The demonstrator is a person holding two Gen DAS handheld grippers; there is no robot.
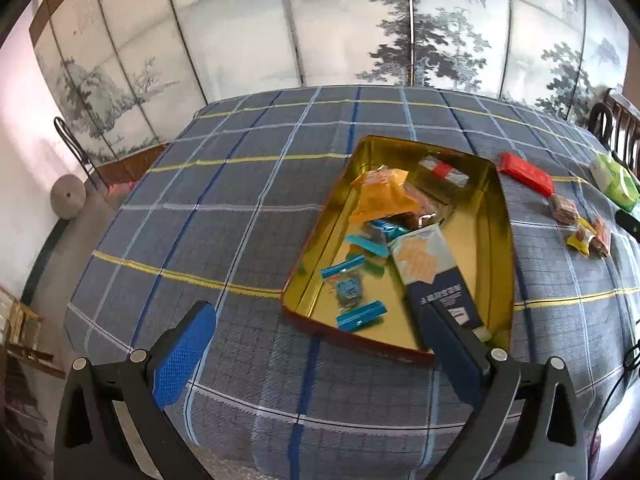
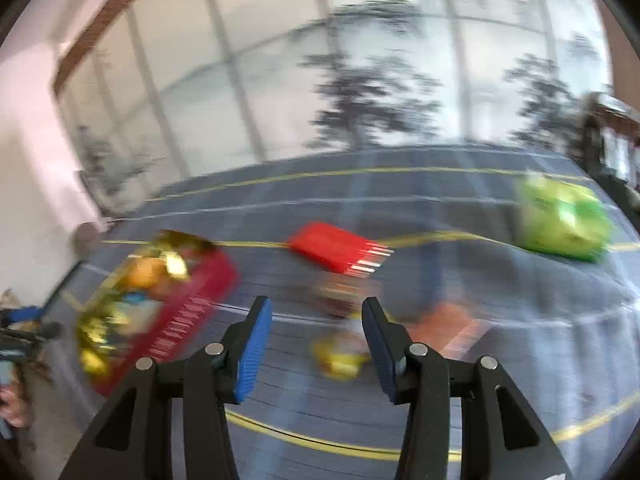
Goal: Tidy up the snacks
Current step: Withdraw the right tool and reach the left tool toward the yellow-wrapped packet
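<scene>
Left wrist view: left gripper (image 1: 318,322) jaws spread wide, empty; gold tin (image 1: 505,240) ahead between them, holding orange packet (image 1: 380,192), blue-ended wrappers (image 1: 358,315) and navy-and-white box (image 1: 434,276), its print unreadable. Right wrist view, blurred: right gripper (image 2: 317,330) jaws part-spread, nothing pinched; yellow snack (image 2: 340,360) between them, red packet (image 2: 334,246) beyond, green pack (image 2: 564,220) far right, tin left.

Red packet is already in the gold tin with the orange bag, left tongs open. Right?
Not quite. The red packet lies on the plaid cloth beside the gold tin, as the left wrist view shows. The orange bag is inside; the left tongs are open.
</scene>
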